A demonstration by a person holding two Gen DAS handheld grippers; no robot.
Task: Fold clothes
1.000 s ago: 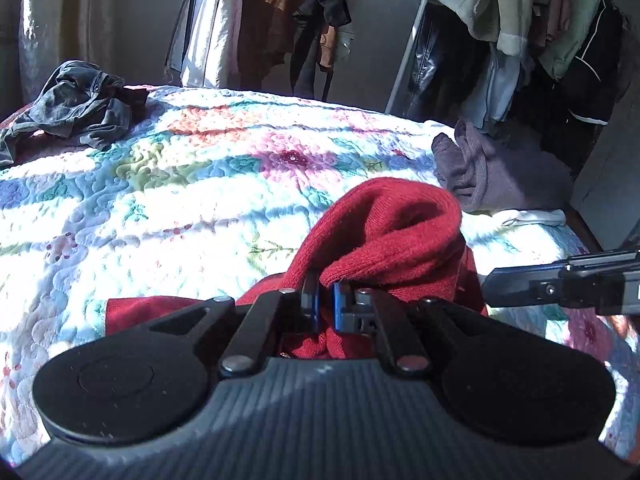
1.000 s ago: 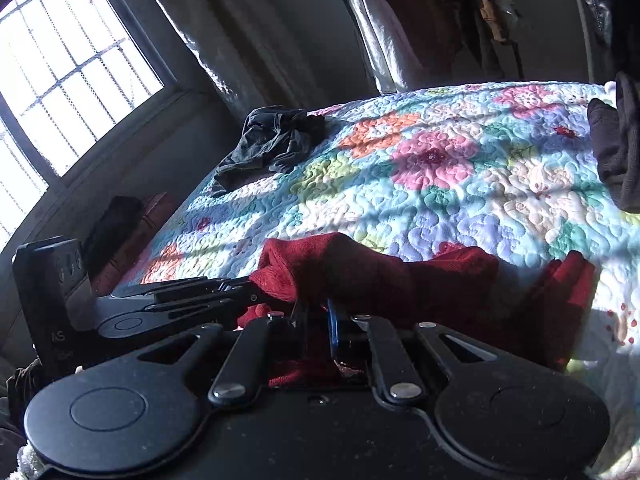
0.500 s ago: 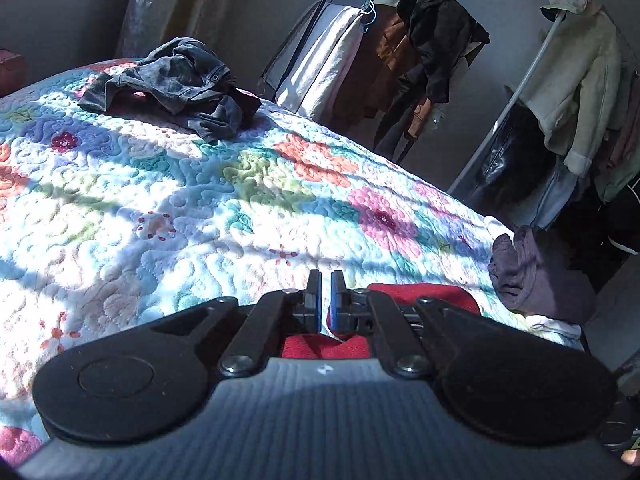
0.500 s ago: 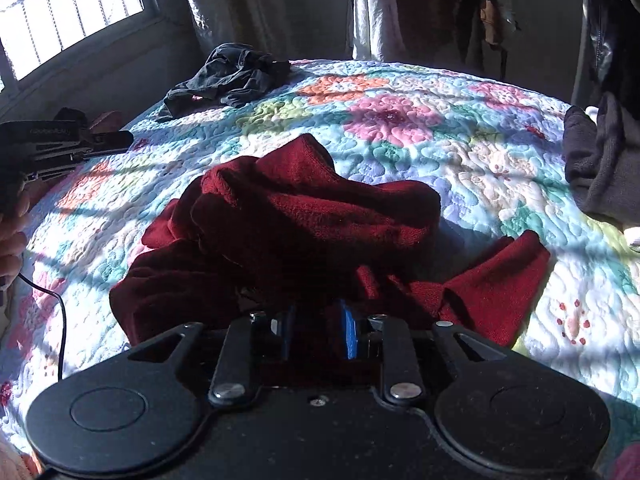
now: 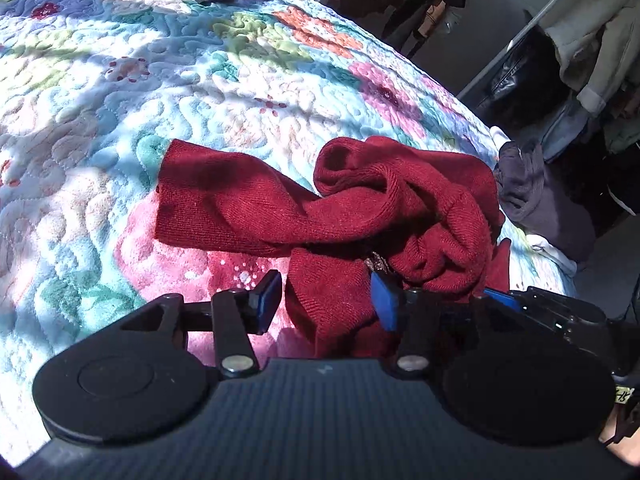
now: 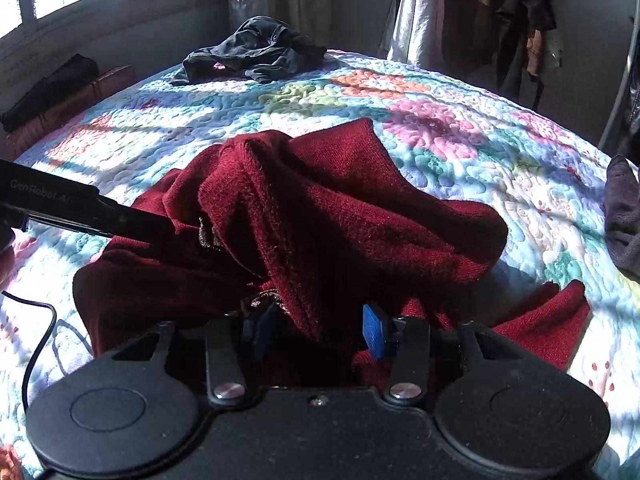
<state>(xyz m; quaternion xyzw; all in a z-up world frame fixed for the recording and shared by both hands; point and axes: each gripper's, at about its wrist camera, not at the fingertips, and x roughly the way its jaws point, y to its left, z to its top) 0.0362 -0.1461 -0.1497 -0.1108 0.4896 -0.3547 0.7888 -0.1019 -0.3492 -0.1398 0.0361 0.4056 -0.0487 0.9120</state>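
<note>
Your left tool (image 5: 326, 300) is opening, its blue pads spread with a fold of the red knit sweater (image 5: 360, 204) loose between them. Your right tool (image 6: 316, 328) is opening too, and seems clear of the cloth. The sweater lies bunched on the floral quilt (image 6: 460, 128) of the bed.

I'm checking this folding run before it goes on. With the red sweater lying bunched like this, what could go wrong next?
1. The dark red knitted sweater lies crumpled on the floral quilted bedspread; folding without spreading would likely trap wrinkles.
2. Both the left gripper and right gripper are opening with knit between the pads; fabric may snag and drag along.
</note>
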